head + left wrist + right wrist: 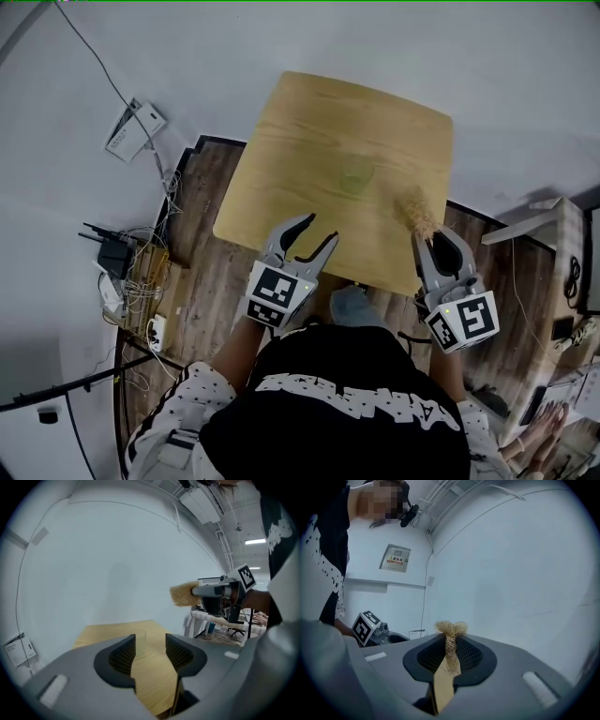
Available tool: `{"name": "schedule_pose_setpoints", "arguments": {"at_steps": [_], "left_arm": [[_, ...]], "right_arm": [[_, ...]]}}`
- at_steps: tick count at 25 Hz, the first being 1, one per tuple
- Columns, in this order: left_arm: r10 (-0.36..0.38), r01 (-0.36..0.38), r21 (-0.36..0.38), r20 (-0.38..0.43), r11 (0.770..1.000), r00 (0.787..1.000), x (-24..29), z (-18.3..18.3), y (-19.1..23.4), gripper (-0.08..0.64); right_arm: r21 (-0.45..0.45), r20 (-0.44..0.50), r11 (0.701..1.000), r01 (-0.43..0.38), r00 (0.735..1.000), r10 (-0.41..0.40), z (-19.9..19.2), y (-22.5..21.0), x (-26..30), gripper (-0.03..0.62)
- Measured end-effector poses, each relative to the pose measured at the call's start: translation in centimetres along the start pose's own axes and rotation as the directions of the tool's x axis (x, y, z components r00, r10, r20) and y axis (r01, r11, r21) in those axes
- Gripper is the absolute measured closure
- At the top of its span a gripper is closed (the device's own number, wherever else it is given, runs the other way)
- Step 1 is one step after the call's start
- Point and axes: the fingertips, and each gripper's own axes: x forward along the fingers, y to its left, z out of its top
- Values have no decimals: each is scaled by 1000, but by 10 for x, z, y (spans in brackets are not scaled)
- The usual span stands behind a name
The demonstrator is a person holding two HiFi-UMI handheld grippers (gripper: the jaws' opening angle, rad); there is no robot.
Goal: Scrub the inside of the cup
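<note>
1. The left gripper [322, 228], jaws spread and empty, should grip the clear cup [356, 175] low on its wall to steady it
2. The right gripper [436, 236] pinches a tan fibre scrubber [418, 210], which points forward and needs tipping down into the mouth
3. The cup stands mid wooden table [309, 122], ahead of both grippers and touching neither, apparently mouth up with its long axis vertical
</note>
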Motion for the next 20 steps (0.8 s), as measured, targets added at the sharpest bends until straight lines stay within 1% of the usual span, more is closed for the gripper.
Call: {"name": "schedule_pose_setpoints", "arguments": {"at_steps": [2, 6, 11, 17, 20], "left_arm": [[0, 0, 7, -9, 1000, 1000, 9, -3, 1, 357], [10, -11, -15, -28, 1000, 1000, 24, -9, 6, 351], [34, -37, -44, -61, 998, 998, 47, -22, 15, 314], [62, -71, -63, -138, 995, 988, 78, -42, 18, 276], [78, -89, -65, -157, 994, 984, 92, -48, 18, 264]], "right_arm": [[2, -5, 1000, -3, 1000, 3, -1, -6, 4, 525], [9, -10, 1000, -13, 1000, 13, 0, -19, 14, 525], [15, -19, 999, -52, 998, 52, 1, -31, 29, 525], [25, -54, 995, -95, 994, 96, -8, -53, 48, 523], [39, -57, 993, -112, 992, 114, -9, -64, 55, 525]]}}
